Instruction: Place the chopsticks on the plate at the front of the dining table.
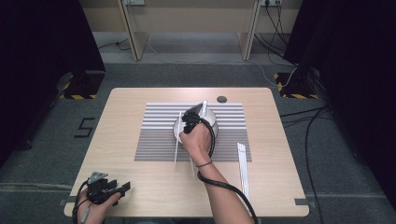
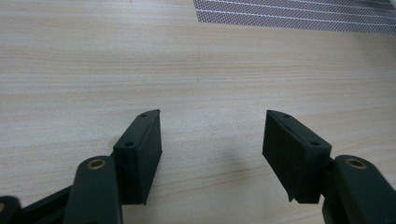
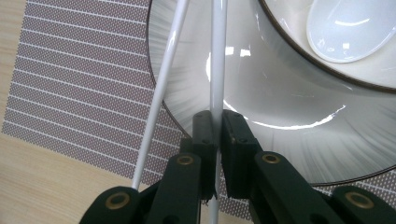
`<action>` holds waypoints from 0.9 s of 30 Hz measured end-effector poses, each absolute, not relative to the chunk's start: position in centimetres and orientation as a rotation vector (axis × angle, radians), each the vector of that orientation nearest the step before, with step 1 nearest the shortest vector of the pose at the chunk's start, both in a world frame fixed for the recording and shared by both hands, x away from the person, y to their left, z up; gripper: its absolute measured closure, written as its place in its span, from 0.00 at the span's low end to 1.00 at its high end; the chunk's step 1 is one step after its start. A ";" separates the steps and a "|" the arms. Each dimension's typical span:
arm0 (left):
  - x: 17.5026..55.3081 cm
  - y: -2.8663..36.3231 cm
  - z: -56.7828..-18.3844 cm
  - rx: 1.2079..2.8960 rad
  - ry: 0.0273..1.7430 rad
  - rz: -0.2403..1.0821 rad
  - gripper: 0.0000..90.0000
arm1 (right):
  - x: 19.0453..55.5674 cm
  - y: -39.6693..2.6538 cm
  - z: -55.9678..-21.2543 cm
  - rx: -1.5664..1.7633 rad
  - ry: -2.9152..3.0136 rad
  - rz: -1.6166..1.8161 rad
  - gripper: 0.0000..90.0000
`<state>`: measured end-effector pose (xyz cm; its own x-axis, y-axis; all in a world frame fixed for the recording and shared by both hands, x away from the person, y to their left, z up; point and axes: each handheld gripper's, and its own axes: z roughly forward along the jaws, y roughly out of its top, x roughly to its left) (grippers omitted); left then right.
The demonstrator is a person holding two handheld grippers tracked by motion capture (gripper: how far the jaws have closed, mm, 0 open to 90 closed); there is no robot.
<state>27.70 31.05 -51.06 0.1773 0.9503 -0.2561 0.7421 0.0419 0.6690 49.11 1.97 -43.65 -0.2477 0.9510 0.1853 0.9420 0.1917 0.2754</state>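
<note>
White, thin and slick, the chopstick (image 3: 217, 56) sat pinched mid-shaft in the right gripper (image 3: 218, 140) jaws over the bowl (image 3: 280, 107), likely to pivot, while the left gripper (image 2: 212, 140) jaws stood wide apart, empty.

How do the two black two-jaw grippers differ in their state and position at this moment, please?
The left gripper has its jaws wide apart with nothing between them, while the right gripper is shut on a thin white stick. The left one rests at the near left corner of the pale wooden table; the right reaches over the white plate on the striped grey placemat. Both are black and hand-held.
</note>
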 end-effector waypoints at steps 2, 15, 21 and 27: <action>27.7 31.1 -51.1 1.744 1.610 0.371 0.42 | 49.2 2.0 -43.7 1.914 2.401 0.533 0.94; 27.7 31.1 -51.1 1.745 1.611 0.371 0.42 | 49.5 2.1 -43.9 1.911 2.362 0.581 0.94; 27.7 31.1 -51.1 1.746 1.610 0.371 0.42 | 49.6 2.1 -44.2 1.918 2.343 0.601 0.94; 27.7 31.1 -51.1 1.746 1.609 0.371 0.42 | 49.7 2.1 -44.5 1.925 2.324 0.624 0.94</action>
<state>27.72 31.07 -51.06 0.1785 0.9502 -0.2555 0.7426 0.0403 0.6686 49.67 2.13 -44.46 -0.2187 0.9535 0.2074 0.9293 0.1387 0.3424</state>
